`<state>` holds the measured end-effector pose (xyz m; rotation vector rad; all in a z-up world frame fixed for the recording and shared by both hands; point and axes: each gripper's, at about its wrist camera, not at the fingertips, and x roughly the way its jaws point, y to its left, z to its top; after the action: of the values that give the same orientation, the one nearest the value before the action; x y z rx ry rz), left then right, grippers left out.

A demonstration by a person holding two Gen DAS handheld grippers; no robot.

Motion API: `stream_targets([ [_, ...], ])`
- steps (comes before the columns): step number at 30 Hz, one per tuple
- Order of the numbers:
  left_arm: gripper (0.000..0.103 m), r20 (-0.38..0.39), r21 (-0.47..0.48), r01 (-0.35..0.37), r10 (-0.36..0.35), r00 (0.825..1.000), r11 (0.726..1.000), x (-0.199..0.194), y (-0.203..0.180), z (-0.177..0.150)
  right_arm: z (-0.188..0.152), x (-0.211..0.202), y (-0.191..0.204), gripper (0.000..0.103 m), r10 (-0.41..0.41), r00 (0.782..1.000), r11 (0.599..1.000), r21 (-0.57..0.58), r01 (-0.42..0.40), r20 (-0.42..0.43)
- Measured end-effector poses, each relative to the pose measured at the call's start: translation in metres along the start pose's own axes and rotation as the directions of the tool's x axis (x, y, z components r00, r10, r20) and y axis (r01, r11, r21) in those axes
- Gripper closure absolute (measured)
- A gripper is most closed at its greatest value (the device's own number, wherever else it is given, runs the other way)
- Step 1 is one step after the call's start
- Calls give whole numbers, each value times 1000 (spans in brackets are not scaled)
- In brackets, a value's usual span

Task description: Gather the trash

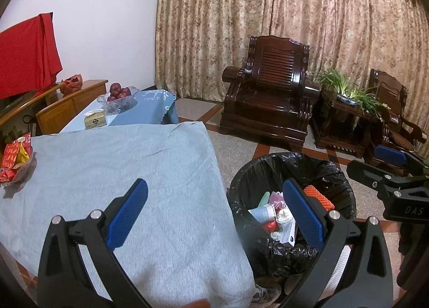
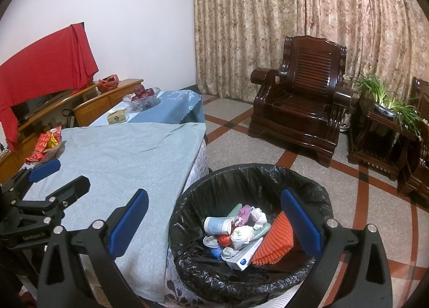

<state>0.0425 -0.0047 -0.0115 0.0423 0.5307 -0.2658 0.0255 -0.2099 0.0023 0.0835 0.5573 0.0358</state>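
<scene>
Trash [image 2: 238, 233] lies heaped in the round bin lined with a black plastic bag [image 2: 241, 173], which stands on the floor just beside the worktop covered in grey cloth [image 2: 128, 152]: a pale blue tube, crumpled white paper, a white carton and an orange spiked mat [image 2: 276, 238]. The left tool [image 1: 214, 214] hangs over the worktop's edge and the bin, blue pads spread wide, gripping nothing. The right tool [image 2: 217, 219] hangs above the bin, equally wide apart and empty.
</scene>
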Motion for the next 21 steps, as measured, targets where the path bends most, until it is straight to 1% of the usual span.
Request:
stream_targets([
  [21,5,-2,0,0,0,1000,1000,0,0,1,0,0,2,6,0,1000,1000,0,0,-1],
])
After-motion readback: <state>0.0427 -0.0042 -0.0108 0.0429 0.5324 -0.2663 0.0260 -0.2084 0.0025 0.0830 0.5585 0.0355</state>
